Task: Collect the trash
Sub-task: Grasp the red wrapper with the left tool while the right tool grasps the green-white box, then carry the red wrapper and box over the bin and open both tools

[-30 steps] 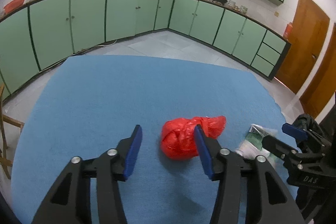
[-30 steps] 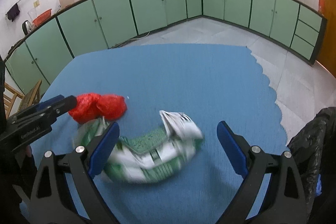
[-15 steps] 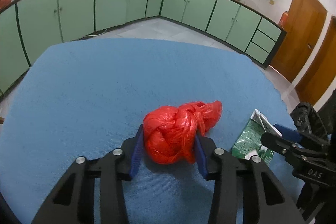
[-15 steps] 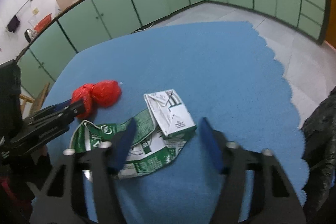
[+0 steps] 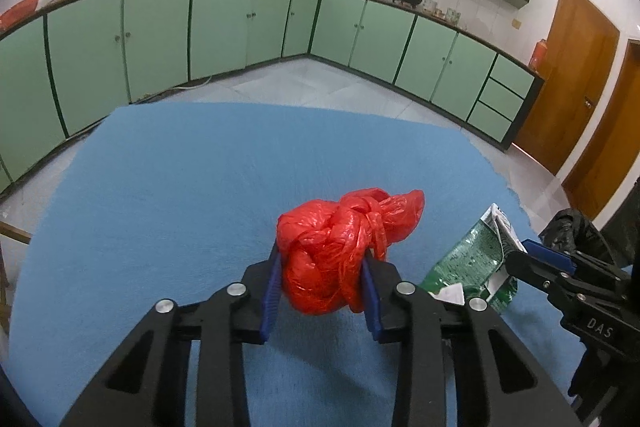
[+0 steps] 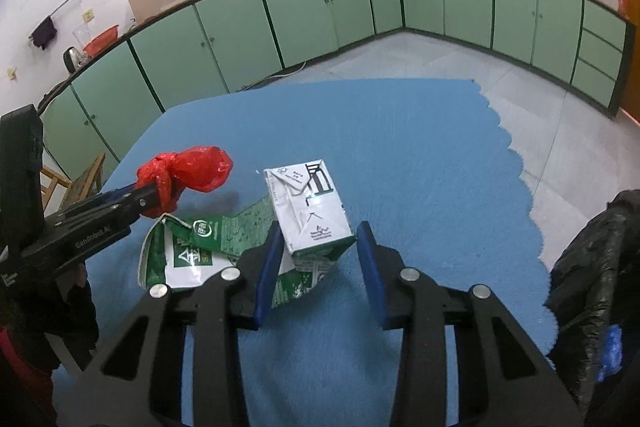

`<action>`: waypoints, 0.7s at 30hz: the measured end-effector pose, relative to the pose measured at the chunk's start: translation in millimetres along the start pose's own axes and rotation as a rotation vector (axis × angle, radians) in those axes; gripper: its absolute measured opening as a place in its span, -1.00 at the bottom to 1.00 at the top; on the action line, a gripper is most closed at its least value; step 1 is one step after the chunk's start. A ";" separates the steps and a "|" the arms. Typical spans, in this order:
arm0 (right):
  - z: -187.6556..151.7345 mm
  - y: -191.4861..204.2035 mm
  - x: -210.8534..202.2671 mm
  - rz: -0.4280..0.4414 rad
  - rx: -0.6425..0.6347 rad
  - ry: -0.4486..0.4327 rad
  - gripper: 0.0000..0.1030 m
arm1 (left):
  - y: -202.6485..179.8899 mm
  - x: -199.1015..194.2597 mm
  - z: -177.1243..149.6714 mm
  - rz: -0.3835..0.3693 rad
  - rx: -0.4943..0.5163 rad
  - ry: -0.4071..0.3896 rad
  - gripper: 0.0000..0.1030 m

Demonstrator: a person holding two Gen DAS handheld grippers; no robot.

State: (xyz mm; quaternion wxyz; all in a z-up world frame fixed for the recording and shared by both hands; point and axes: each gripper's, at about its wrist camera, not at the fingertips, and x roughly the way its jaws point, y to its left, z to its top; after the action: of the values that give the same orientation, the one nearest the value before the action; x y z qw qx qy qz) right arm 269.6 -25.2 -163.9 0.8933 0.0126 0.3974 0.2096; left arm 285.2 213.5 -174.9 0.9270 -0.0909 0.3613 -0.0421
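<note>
My left gripper [image 5: 320, 267] is shut on a knotted red plastic bag [image 5: 340, 247] and holds it just above the blue table cloth [image 5: 180, 187]; the bag also shows in the right wrist view [image 6: 188, 173]. My right gripper [image 6: 318, 245] is closed around a torn green-and-white milk carton [image 6: 308, 207], its blue pads at the carton's upright white part. The carton's flattened green half [image 6: 192, 251] hangs to the left. In the left wrist view the carton [image 5: 476, 259] is at the right, by the right gripper's finger [image 5: 548, 259].
A black trash bag [image 6: 592, 267] stands off the table's right edge, also in the left wrist view [image 5: 576, 227]. Green kitchen cabinets [image 5: 240, 27] ring the room. A wooden chair [image 6: 76, 183] stands by the table's left side. Brown doors [image 5: 572, 75] are at the right.
My left gripper closed on the red bag and lifted it slightly. My right gripper narrowed around the milk carton and raised its white end off the cloth.
</note>
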 end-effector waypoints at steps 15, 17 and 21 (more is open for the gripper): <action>-0.5 -20.9 -93.8 -0.036 0.002 -0.140 -0.30 | -46.5 -66.6 -0.5 -0.005 0.042 -0.072 -0.34; -1.8 -26.2 -107.4 -0.044 0.006 -0.157 -0.30 | -58.1 -73.7 2.2 -0.012 0.051 -0.085 -0.34; -6.7 -39.7 -135.0 -0.075 0.007 -0.188 -0.30 | -84.9 -85.9 7.6 -0.038 0.079 -0.106 -0.34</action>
State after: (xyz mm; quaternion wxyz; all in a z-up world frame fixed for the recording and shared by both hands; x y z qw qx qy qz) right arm 198.9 -114.3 -80.9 0.9338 0.0205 0.3129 0.1725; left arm 226.1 143.7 -95.6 0.9467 -0.0630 0.3081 -0.0692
